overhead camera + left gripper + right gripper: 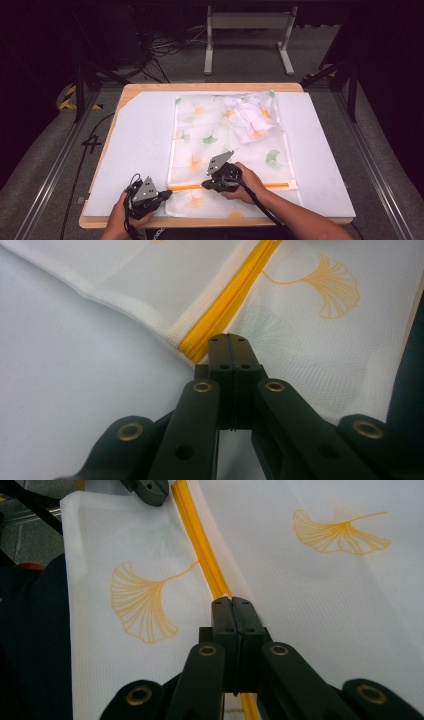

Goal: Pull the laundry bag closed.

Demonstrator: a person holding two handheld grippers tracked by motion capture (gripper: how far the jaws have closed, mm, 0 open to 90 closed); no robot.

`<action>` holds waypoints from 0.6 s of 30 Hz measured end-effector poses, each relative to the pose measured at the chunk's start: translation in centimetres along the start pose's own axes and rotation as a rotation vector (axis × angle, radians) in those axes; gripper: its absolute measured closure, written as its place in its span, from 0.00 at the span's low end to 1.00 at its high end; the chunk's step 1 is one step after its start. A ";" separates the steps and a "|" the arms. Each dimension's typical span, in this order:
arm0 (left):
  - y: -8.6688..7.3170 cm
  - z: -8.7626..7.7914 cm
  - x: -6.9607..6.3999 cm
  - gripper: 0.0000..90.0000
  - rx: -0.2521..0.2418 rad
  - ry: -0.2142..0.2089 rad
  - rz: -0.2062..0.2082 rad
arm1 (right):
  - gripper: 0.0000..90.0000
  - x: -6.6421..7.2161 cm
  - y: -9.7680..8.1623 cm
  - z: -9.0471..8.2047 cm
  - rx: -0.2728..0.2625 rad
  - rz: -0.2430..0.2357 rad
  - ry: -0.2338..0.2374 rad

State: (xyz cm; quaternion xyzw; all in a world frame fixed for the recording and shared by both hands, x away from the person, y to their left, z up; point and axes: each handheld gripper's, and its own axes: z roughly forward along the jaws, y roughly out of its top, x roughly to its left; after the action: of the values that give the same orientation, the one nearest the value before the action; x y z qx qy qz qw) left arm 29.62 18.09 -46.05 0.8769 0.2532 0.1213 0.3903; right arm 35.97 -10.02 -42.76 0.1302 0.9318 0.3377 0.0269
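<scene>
We are pinning the mesh laundry bag (227, 145) with the left gripper (230, 342), jaws pressed together at the yellow zipper (235, 290) end, anchoring it. The right gripper (232, 605), jaws likewise together, is sitting on the zipper mid-length, apparently pinching the slider beneath its tips.

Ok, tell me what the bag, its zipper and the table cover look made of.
Bag: thin white mesh fabric, semi-sheer with a fine weave, printed with leaves.
Zipper: glossy yellow, probably plastic coil on tape.
Table cover: smooth matte pale sheet, perhaps plastic or foam board; hard to say.
</scene>
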 end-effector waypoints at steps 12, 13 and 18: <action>0.0 0.0 0.1 1.00 0.000 -0.009 -0.008 | 1.00 -0.4 -1.2 -1.3 -0.001 0.032 -0.014; 0.0 0.0 0.1 1.00 0.001 -0.007 -0.007 | 1.00 -0.2 -1.3 -1.5 -0.001 0.030 -0.016; 0.0 0.0 0.2 1.00 0.001 -0.017 -0.010 | 1.00 -0.2 -1.6 -1.6 -0.003 0.030 -0.017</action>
State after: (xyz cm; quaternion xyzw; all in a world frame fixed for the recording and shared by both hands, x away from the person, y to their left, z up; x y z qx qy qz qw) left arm 29.82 18.20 -46.03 0.8768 0.2544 0.1117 0.3925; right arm 35.61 -12.24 -42.51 0.1471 0.9289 0.3384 0.0299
